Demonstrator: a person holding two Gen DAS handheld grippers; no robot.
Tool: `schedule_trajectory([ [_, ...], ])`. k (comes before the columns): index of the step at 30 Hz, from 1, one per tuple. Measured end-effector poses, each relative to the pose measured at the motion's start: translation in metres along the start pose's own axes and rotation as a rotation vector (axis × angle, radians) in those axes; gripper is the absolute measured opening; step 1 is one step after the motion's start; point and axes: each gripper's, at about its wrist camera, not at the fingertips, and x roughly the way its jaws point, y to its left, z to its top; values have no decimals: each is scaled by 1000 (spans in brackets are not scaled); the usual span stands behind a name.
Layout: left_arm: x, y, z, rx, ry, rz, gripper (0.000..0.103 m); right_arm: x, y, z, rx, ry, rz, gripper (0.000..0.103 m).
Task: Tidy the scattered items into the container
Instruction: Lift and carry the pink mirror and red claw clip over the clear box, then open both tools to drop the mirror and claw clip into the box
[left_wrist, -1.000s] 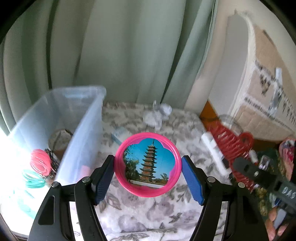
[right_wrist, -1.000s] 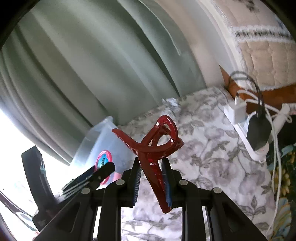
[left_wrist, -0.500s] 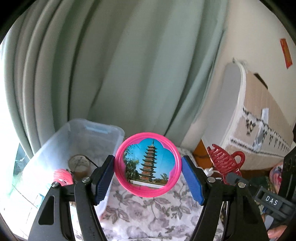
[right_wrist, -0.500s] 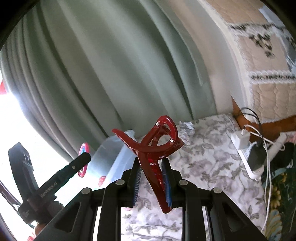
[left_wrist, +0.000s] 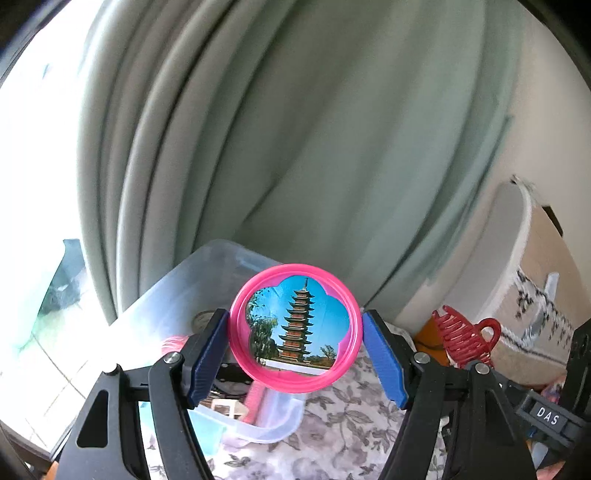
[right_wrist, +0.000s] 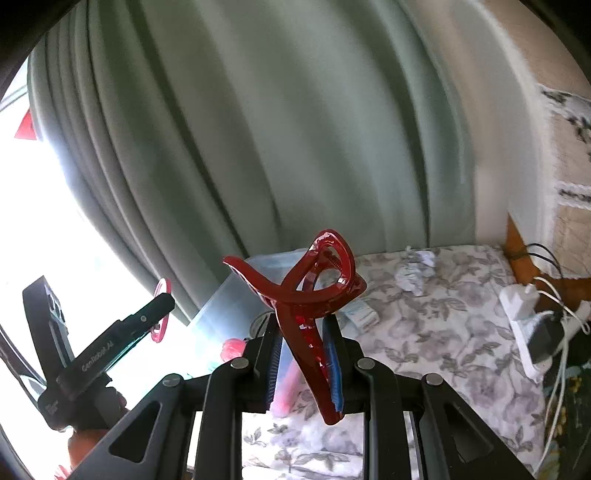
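Grippers are both loaded and held above the floral bedspread (right_wrist: 424, 332). A round pink mirror (left_wrist: 294, 328), its back printed with a pagoda picture, is pinched edge-on between the blue pads of the left gripper (left_wrist: 294, 356); the jaws are spread wide to span the disc, and both pads are seen touching its rim at 9 and 3 o'clock. A dark red hair claw clip (right_wrist: 306, 299) is clamped by its handle end in the right gripper (right_wrist: 304, 363), whose jaws are nearly pressed together; the clip's looped jaws stand up and away from the pads.

A clear plastic storage bin (left_wrist: 207, 280) is seen on the bedspread directly behind the mirror, at 10 to 11 o'clock from it in the left wrist view. A pink coiled item (left_wrist: 173, 341) is visible inside; other contents are too blurred to identify. Neither held item is inside the bin.

A crumpled white paper (right_wrist: 413, 269) is noted at 2 o'clock from the claw clip, in front of a pale green curtain (right_wrist: 295, 129). A white power strip (right_wrist: 524, 325) with plugged chargers lies at 3 o'clock.
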Motion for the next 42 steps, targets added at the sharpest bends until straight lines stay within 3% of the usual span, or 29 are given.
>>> schedule_trajectory([
  [19, 28, 79, -11, -127, 74, 84, 74, 112, 70, -17, -126, 207, 83, 24],
  [31, 47, 96, -19, -131, 127, 103, 74, 164, 76, -36, -127, 314, 92, 24],
  [42, 52, 98, -32, -111, 156, 106, 74, 190, 77, -37, -133, 340, 111, 24],
])
